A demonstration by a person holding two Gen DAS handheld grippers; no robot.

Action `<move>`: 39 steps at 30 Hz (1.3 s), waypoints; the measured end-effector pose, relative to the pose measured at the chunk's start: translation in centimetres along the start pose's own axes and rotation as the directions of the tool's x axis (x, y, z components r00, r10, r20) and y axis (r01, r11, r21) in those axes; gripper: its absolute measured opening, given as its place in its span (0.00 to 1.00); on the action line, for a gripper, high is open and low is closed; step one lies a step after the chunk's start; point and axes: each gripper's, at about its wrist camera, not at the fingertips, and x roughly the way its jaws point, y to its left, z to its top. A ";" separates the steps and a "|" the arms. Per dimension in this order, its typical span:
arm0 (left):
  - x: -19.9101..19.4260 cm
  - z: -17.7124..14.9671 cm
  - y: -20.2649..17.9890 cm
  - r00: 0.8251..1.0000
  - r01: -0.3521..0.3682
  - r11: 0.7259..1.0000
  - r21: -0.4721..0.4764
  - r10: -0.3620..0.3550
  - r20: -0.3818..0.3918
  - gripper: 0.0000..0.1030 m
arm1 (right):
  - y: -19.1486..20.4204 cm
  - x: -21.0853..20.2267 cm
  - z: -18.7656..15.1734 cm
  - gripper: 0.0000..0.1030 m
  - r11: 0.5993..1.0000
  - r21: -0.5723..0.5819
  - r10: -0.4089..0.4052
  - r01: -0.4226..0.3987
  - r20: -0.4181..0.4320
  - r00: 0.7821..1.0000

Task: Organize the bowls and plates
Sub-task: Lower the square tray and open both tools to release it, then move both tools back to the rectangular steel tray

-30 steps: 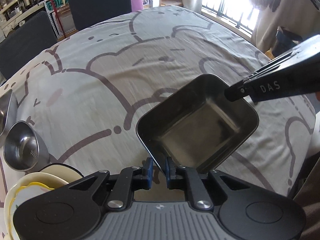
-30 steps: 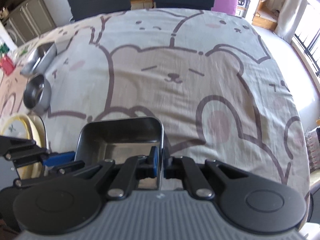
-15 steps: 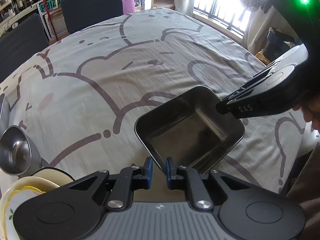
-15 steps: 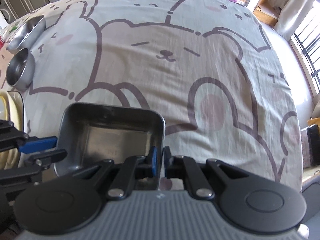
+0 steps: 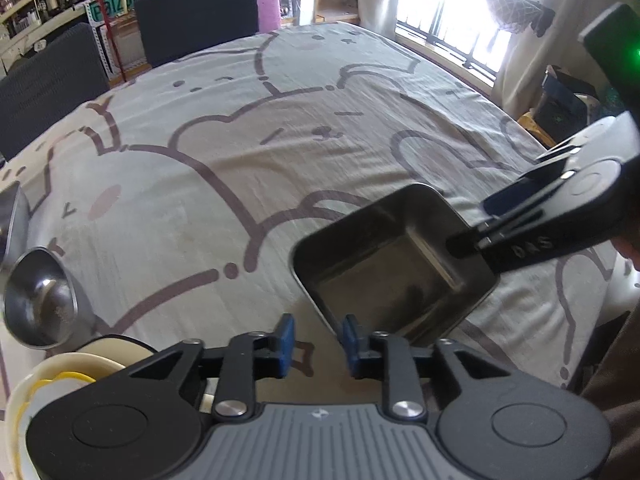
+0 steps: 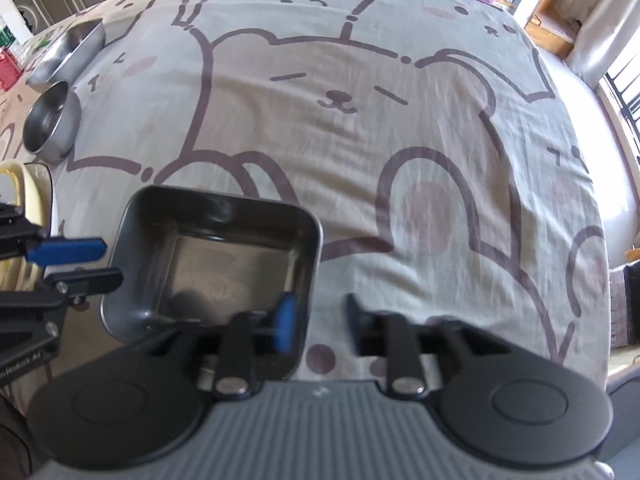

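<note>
A square steel tray (image 5: 396, 276) (image 6: 216, 264) rests on the bear-print tablecloth (image 5: 224, 184). My left gripper (image 5: 318, 338) (image 6: 88, 264) is at the tray's near-left wall. Its jaws are opening; the rim runs between the blue pads (image 5: 286, 336), which no longer press on it. My right gripper (image 6: 320, 316) (image 5: 476, 224) straddles the opposite wall, one finger inside the tray and one outside. Those jaws are opening too, with a clear gap on both sides of the wall.
A round steel bowl (image 5: 40, 296) (image 6: 50, 120) and an oblong steel dish (image 6: 68, 50) stand at the left. Cream plates and bowls (image 5: 60, 372) (image 6: 24, 184) are stacked by my left gripper. Dark chairs (image 5: 196, 12) line the far side. The table edge (image 6: 600, 240) drops off at the right.
Both grippers were shut on the tray's opposite walls. Both pairs of jaws have now spread apart and let the rim go. The tray lies flat on the cloth.
</note>
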 end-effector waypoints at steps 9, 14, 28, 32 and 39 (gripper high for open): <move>-2.4 0.6 1.6 0.997 -0.019 0.999 -0.037 0.022 0.080 0.81 | -1.2 -3.5 -1.1 0.90 1.000 0.010 -0.017 0.016 0.127 0.992; -4.4 1.1 3.4 0.987 -0.040 0.995 -0.086 0.053 0.153 0.97 | -1.2 -5.5 -1.2 0.99 0.999 0.027 -0.040 0.035 0.254 0.966; -9.1 -0.2 14.6 0.925 -0.205 0.935 -0.290 0.282 0.256 1.00 | 3.2 -6.3 4.2 1.00 0.995 0.101 -0.070 0.025 0.474 0.878; -9.6 -1.3 18.5 0.904 -0.252 0.898 -0.360 0.352 0.245 1.00 | 6.4 -5.7 6.6 1.00 0.997 0.078 -0.042 0.003 0.495 0.868; -10.4 -3.3 24.7 0.868 -0.306 0.826 -0.473 0.447 0.218 1.00 | 12.6 -4.0 10.7 1.00 0.998 -0.011 0.053 -0.055 0.498 0.866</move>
